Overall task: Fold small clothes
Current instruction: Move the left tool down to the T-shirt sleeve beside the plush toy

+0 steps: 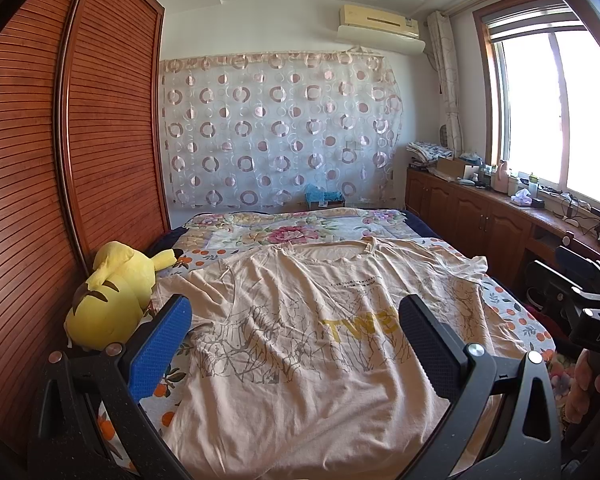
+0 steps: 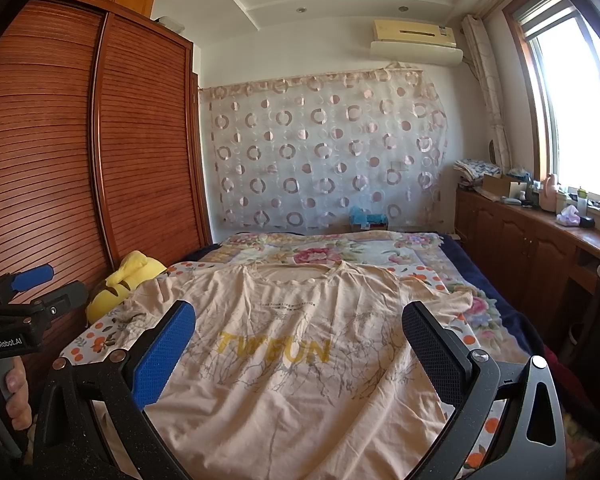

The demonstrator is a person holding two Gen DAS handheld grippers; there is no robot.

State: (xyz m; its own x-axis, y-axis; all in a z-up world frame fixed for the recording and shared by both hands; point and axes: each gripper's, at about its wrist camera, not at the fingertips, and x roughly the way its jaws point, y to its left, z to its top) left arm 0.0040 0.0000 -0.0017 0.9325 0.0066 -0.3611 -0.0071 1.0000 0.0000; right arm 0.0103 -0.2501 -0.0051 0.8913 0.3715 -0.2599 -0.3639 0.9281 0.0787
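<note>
A pale peach T-shirt (image 1: 300, 344) (image 2: 300, 360) with yellow lettering and a grey branch print lies spread face up on the bed, collar at the far end, sleeves out to both sides. My left gripper (image 1: 294, 320) hovers open above the shirt's lower half, nothing between its blue pads. My right gripper (image 2: 298, 324) is likewise open above the shirt's middle and holds nothing. The right gripper's body shows at the right edge of the left wrist view, and the left one at the left edge of the right wrist view, each held by a hand.
A yellow plush toy (image 1: 108, 300) (image 2: 120, 288) lies at the bed's left edge against the wooden wardrobe (image 1: 60, 160). A floral quilt (image 1: 300, 232) covers the bed's far end. Low wooden cabinets (image 1: 480, 208) with clutter run under the window on the right.
</note>
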